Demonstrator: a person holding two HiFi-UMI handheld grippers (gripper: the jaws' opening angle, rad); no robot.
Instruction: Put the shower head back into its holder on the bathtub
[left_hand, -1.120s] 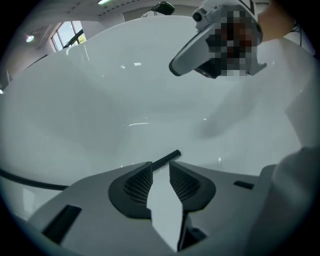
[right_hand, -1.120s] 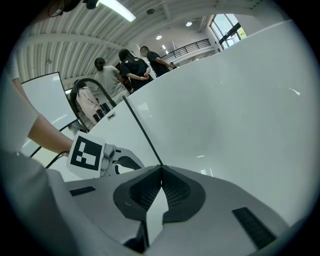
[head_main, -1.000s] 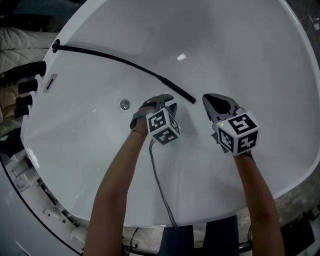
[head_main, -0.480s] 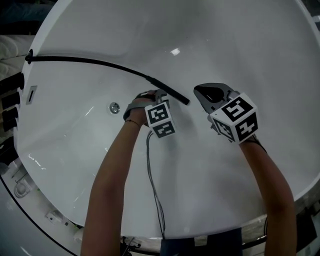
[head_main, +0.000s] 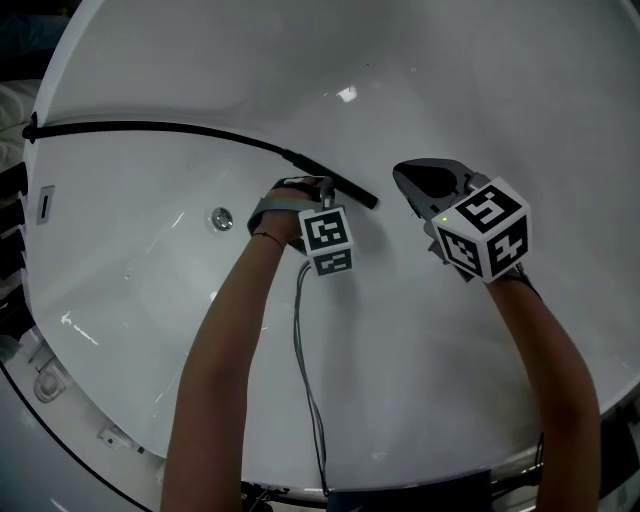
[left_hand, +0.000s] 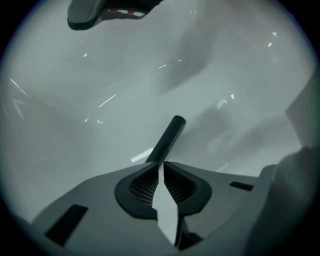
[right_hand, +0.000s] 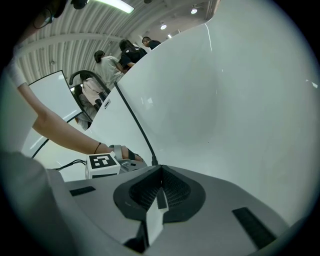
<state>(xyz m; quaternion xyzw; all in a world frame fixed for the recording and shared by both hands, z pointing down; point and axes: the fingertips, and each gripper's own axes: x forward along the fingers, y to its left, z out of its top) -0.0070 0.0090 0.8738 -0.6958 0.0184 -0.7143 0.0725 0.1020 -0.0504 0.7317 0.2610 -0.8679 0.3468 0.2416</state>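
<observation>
The shower head (head_main: 350, 190) is a slim black wand lying low on the wall of the white bathtub (head_main: 480, 80). Its black hose (head_main: 150, 126) runs left to a black fitting (head_main: 30, 130) on the rim. My left gripper (head_main: 320, 186) points straight down, and its jaws have just been closing on the wand. In the left gripper view the shower head (left_hand: 170, 137) sticks out from between the pads of my left gripper (left_hand: 161, 164). My right gripper (head_main: 408, 178) hovers just right of the wand's tip. In its own view my right gripper (right_hand: 160, 172) is shut with nothing in it.
A round chrome button (head_main: 220, 218) and a small rectangular plate (head_main: 45, 203) sit on the tub wall at the left. Black tap knobs (head_main: 10, 215) line the left rim. A grey cable (head_main: 300, 340) trails from the left gripper. People stand beyond the tub (right_hand: 107, 62).
Both grippers have sunk deeper into the tub. The left gripper has rolled and its jaws have closed round the wand. The right gripper has stayed beside the wand's tip.
</observation>
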